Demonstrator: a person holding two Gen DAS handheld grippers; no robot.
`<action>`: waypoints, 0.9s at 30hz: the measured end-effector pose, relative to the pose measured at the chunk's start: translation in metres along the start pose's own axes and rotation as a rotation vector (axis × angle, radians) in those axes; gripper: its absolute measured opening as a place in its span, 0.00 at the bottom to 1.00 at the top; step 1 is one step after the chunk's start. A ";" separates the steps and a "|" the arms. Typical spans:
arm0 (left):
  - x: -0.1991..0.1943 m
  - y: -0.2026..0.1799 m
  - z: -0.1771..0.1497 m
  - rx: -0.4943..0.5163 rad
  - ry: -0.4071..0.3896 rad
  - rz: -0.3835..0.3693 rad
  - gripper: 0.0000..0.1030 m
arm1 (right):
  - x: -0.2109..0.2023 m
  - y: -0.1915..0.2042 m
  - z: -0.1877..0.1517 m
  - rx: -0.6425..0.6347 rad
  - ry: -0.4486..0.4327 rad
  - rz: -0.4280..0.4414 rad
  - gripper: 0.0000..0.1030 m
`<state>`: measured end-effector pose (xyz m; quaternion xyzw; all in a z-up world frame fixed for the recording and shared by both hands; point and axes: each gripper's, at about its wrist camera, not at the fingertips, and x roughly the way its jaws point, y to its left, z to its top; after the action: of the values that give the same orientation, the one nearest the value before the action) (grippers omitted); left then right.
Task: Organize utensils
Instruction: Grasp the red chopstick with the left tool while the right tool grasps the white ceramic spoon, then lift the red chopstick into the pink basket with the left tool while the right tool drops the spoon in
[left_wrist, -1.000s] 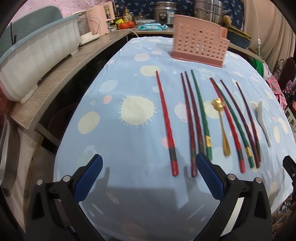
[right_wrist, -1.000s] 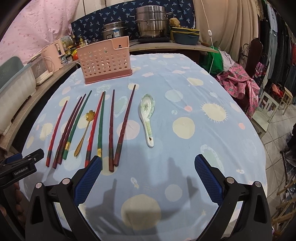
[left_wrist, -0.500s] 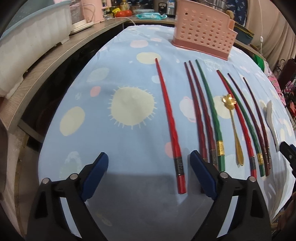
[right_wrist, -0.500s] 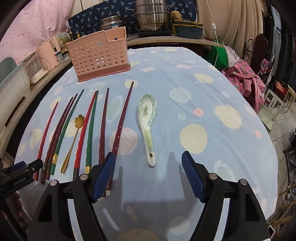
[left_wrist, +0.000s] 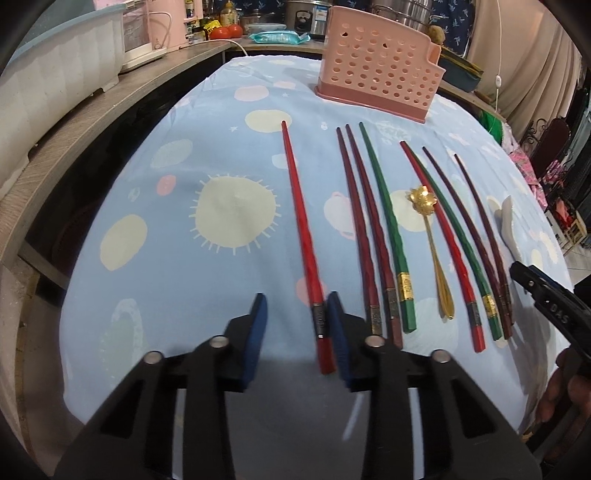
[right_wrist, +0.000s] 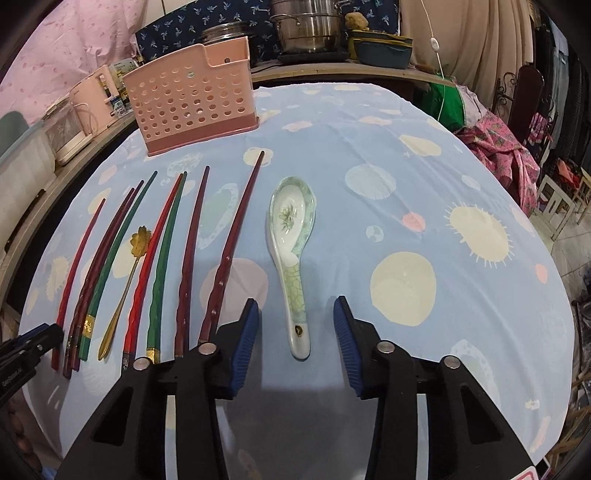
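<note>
Several red, maroon and green chopsticks (left_wrist: 384, 229) and a gold spoon (left_wrist: 432, 236) lie in a row on the blue cloth, in front of a pink perforated utensil holder (left_wrist: 376, 85). My left gripper (left_wrist: 297, 328) is open, its jaws narrowed, astride the near end of the leftmost red chopstick (left_wrist: 303, 236), which lies against the right finger. My right gripper (right_wrist: 293, 332) is open around the handle of the white ceramic spoon (right_wrist: 291, 236), not touching it. The holder also shows in the right wrist view (right_wrist: 192, 99).
A wooden counter (left_wrist: 92, 107) with a white tub and pink appliances runs along the table's left side. Pots stand behind the holder (right_wrist: 306, 29). The cloth-covered table edge (right_wrist: 554, 295) drops off at the right, with a chair and clothes beyond.
Both grippers moved forward and down toward the table and narrowed. The left now straddles the red chopstick's end; the right now straddles the ceramic spoon's handle.
</note>
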<state>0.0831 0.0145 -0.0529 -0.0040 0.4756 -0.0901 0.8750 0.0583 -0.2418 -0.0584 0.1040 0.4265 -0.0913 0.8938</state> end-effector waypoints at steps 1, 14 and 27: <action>0.000 0.000 0.000 0.000 0.000 -0.011 0.18 | 0.001 0.000 0.000 -0.008 -0.003 -0.003 0.30; -0.015 0.005 0.000 -0.032 -0.022 -0.054 0.07 | -0.017 -0.002 0.000 -0.011 -0.036 0.045 0.09; -0.082 0.011 0.062 -0.037 -0.262 -0.049 0.07 | -0.071 -0.005 0.057 -0.006 -0.194 0.119 0.06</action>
<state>0.0925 0.0338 0.0485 -0.0434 0.3583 -0.1017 0.9270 0.0554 -0.2567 0.0313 0.1172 0.3315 -0.0464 0.9350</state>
